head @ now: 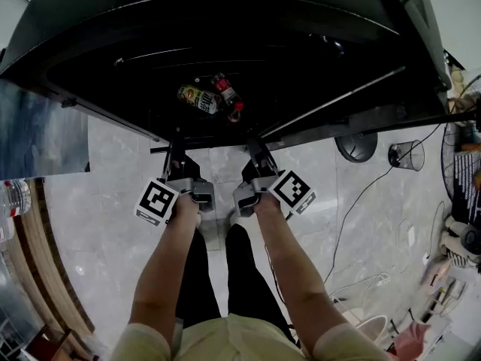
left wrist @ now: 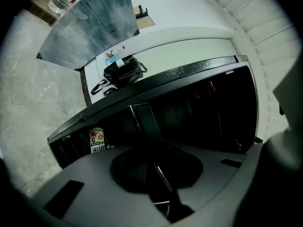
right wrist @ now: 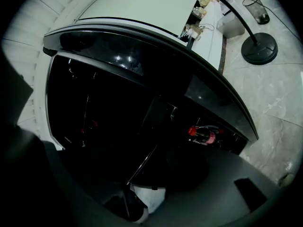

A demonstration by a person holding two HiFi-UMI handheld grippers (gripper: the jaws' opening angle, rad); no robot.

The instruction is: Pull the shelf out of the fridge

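**Shelf (head: 214, 145) at the front of the open fridge (head: 225, 21).** The shelf sits low in the dark interior, not yet drawn out. Its front rim lies toward the person, and a can (head: 197, 98) and a bottle (head: 228, 96) lie on their sides on it.

**Grippers.** The left gripper (head: 177, 160) reaches the rim with its jaws part closed around a thin edge (left wrist: 161, 176). The right gripper (head: 259, 155) is at the rim beside it, jaws wide apart with the same edge (right wrist: 142, 164) between them, gripping nothing.

**Risks.**
- A pull made with one side unclamped would likely skew the shelf and jam it in its guides.
- A jerk or a downward tilt could roll the can and bottle forward onto the floor (head: 301, 179).
- The person's legs stand directly below the rim.

**Limits of view.**
- The interior is nearly black, so the shelf's side guides, its back edge and any stops cannot be made out.
- Whether the left pads actually press on the rim cannot be told.
- The head view shows the fingertips only as dark shapes.
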